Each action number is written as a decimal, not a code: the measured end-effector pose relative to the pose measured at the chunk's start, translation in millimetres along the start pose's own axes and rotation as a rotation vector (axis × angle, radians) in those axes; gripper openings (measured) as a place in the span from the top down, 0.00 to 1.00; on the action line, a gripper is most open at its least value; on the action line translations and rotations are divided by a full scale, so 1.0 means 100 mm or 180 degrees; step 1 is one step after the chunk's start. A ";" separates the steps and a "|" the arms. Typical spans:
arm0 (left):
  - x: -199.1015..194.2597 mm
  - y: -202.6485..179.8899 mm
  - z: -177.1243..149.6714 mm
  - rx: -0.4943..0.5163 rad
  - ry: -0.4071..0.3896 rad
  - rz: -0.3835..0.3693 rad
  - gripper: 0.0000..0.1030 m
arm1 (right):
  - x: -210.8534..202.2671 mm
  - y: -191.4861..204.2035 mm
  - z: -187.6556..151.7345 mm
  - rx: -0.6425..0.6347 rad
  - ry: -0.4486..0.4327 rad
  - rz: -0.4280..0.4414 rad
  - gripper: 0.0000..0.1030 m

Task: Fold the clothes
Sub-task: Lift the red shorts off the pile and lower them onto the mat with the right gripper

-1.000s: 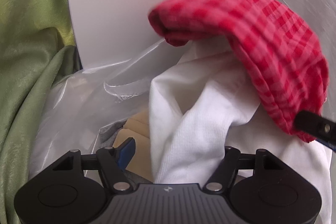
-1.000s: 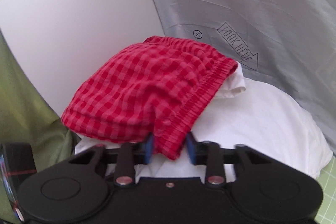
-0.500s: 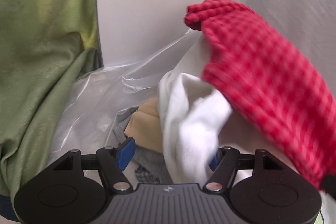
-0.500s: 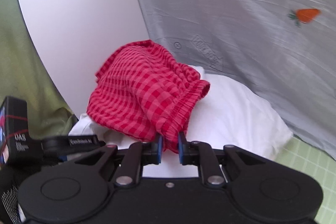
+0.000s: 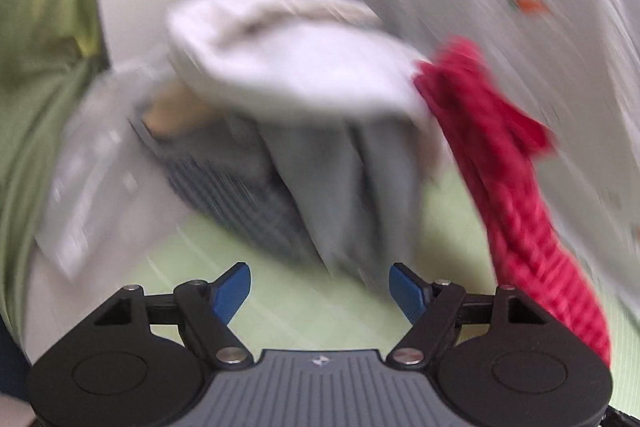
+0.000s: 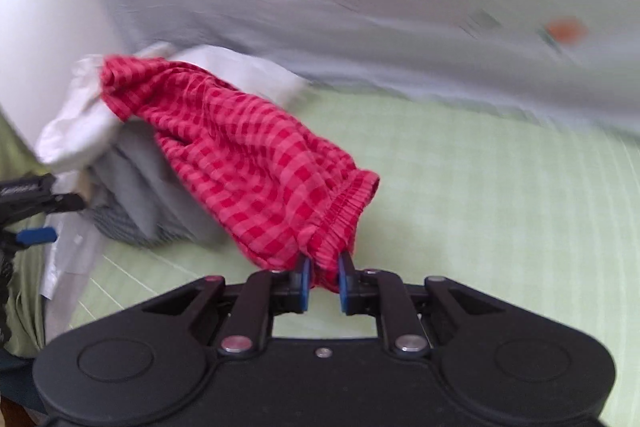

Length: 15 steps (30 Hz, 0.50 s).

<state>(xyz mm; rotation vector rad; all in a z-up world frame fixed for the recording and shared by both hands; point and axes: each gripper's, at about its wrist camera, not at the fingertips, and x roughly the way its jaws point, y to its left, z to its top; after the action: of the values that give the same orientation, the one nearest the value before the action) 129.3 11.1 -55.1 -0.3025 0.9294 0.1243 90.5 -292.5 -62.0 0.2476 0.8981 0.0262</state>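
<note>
The red checked shorts (image 6: 248, 163) are clamped at the elastic waistband by the right gripper (image 6: 323, 281), stretched away from the clothes pile (image 6: 120, 155), seemingly for separating; the left gripper (image 5: 320, 291) is held apart, empty, before the pile

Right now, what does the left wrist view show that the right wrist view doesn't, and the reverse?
Only the left wrist view shows the left gripper open with nothing between its blue pads, and a beige item under the pile. Only the right wrist view shows the right gripper clamped on the red checked shorts at the waistband. Both show the shorts, white garment and green mat.
</note>
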 end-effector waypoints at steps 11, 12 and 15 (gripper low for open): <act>-0.13 -1.28 -1.22 0.0374 0.0419 -0.0363 0.25 | -1.00 -1.80 -0.35 0.0815 -0.0390 -0.0440 0.87; -0.15 -1.38 -1.25 0.0394 0.0400 -0.0392 0.25 | -1.10 -1.94 -0.32 0.0798 -0.0464 -0.0493 0.87; -0.22 -1.68 -1.32 0.0426 0.0354 -0.0510 0.25 | -1.26 -2.24 -0.27 0.0687 -0.0629 -0.0503 0.87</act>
<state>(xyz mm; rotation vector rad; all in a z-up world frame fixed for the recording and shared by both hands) 53.9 -188.6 -77.6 -0.2604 1.0148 -0.1027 -27.2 -520.0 -31.6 0.3728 0.7210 -0.2393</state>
